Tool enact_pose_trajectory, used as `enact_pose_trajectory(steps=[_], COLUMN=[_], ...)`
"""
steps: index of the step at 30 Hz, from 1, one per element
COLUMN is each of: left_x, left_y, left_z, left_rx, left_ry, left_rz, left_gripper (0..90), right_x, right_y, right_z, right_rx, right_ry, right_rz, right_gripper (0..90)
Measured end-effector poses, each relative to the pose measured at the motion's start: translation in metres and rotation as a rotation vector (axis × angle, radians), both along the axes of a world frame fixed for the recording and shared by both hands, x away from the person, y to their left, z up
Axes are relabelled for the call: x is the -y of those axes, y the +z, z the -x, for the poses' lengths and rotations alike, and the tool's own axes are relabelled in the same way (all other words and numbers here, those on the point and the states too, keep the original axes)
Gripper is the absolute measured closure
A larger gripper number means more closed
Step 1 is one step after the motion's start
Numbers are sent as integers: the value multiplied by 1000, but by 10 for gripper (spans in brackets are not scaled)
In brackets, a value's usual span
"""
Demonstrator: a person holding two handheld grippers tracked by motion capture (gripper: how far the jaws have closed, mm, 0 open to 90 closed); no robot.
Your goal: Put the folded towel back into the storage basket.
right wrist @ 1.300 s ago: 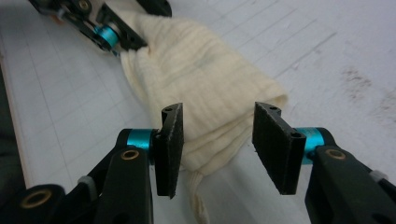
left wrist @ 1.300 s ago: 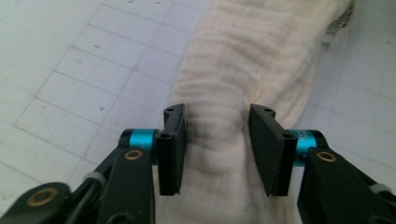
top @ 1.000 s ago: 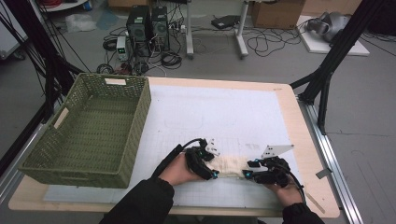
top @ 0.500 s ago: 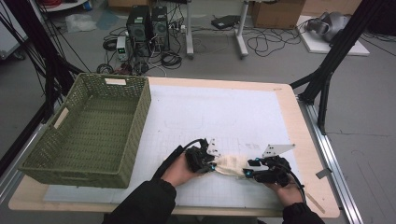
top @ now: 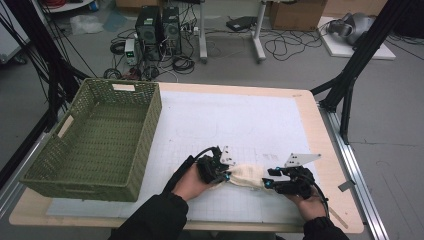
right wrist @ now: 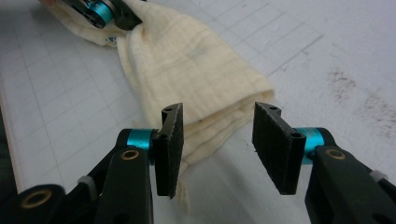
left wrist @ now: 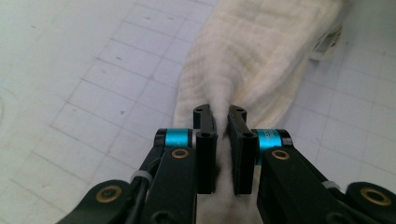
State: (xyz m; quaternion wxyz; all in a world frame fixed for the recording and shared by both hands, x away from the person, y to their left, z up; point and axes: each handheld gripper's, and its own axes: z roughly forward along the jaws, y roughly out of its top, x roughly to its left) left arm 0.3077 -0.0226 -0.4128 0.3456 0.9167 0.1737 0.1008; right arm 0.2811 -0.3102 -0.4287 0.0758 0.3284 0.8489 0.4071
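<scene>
Two claws work one cream cloth (top: 246,175): the left claw (left wrist: 220,122) has just closed, pinching its end, while the right claw (right wrist: 218,122) gapes around the other, ready to stretch it.

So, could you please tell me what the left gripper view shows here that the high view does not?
The left gripper view shows the left gripper with its jaws pinched shut on a bunched fold of the cream cloth, having just closed. The high view adds the green basket, the right gripper and the person's forearms. Both show the cloth on the white gridded mat.
</scene>
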Motion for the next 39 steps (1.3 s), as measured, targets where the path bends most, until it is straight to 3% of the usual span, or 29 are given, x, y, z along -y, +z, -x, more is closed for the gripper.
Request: enact_pose_trajectory(steps=[14, 25, 39], left_x=[-19, -30, -42], left_y=[17, 28, 44], left_z=[-1, -2, 0], left_rx=[26, 31, 34], left_ry=[64, 78, 93], left_rz=[52, 92, 136], left_gripper=[828, 828, 828], right_x=[6, 13, 13], right_y=[2, 0, -1], right_z=[0, 2, 6], right_rx=[7, -2, 0], right_ry=[-23, -57, -48], right_rz=[-22, -36, -40], right_gripper=[510, 393, 294])
